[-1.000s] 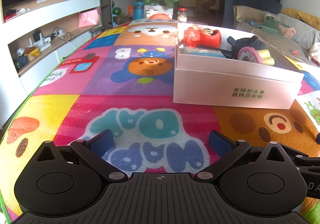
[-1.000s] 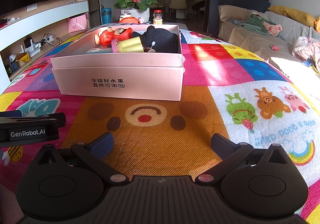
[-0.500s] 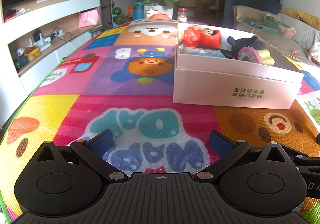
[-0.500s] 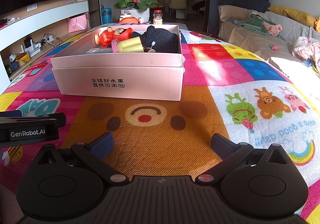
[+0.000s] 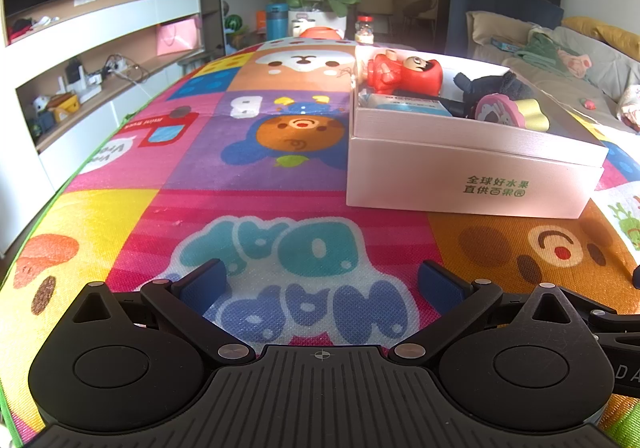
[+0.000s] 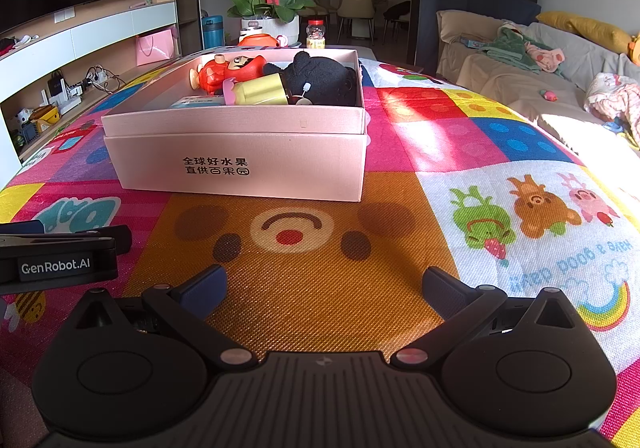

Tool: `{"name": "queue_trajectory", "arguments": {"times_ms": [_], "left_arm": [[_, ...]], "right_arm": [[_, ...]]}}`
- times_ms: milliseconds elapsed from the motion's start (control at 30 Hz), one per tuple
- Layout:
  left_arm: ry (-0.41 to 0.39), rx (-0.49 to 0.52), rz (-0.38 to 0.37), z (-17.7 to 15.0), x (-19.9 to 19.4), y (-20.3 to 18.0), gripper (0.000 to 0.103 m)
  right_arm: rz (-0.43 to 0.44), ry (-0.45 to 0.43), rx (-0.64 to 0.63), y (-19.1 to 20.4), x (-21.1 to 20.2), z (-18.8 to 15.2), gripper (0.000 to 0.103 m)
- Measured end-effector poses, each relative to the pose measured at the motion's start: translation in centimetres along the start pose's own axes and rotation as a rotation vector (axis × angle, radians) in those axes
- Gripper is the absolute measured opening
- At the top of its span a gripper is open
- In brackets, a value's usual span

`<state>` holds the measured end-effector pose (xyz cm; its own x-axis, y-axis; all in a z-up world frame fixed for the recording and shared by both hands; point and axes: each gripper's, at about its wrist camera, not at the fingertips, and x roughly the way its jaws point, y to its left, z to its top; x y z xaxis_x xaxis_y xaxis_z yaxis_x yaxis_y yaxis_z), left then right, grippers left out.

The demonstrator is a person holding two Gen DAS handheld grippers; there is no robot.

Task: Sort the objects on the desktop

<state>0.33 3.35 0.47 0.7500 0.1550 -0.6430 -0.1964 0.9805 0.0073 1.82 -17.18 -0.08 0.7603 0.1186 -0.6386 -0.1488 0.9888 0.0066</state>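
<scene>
left gripper (image 5: 320, 284): jaws spread wide, nothing between them, parked low over the "DAD" lettering on the play mat (image 5: 248, 171)
right gripper (image 6: 322, 290): same deal, wide apart and empty, sitting over the orange bear face on the mat
loose stuff on the mat: none I can spot near either gripper, looks like sorting is pretty much done
pink box (image 6: 236, 163): ahead of both grippers, long side facing them; for the right one it's straight ahead and a touch left, for the left one it's off to the front-right
which hand is nearer: right, I'd say, since the box fills more of its view and sits nearly dead ahead
inside the box: red figure toy (image 6: 224, 73) at the back left, black plush (image 6: 320, 77) at the back right, yellow cylinder toy (image 6: 260, 91) lying on its side in front of them, a blue-white flat packet (image 5: 404, 101) along the near wall
further back: orchid pot (image 6: 268, 7) past the mat's far end
vs a second ago: honestly nothing changed, both grippers and the box sit just as they did
</scene>
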Motion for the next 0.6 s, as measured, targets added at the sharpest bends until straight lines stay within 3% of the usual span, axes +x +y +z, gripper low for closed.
{"name": "queue_trajectory", "arguments": {"times_ms": [333,600], "left_arm": [[-0.002,0.02,0.0,0.09,0.07,0.11,0.103],[0.034,0.06,-0.054,-0.12,-0.64,0.47,0.103]], "right_arm": [[0.0,0.0,0.0,0.01,0.0,-0.01,0.103],[0.001,0.0,0.001,-0.08,-0.02,-0.02,0.103]]}}
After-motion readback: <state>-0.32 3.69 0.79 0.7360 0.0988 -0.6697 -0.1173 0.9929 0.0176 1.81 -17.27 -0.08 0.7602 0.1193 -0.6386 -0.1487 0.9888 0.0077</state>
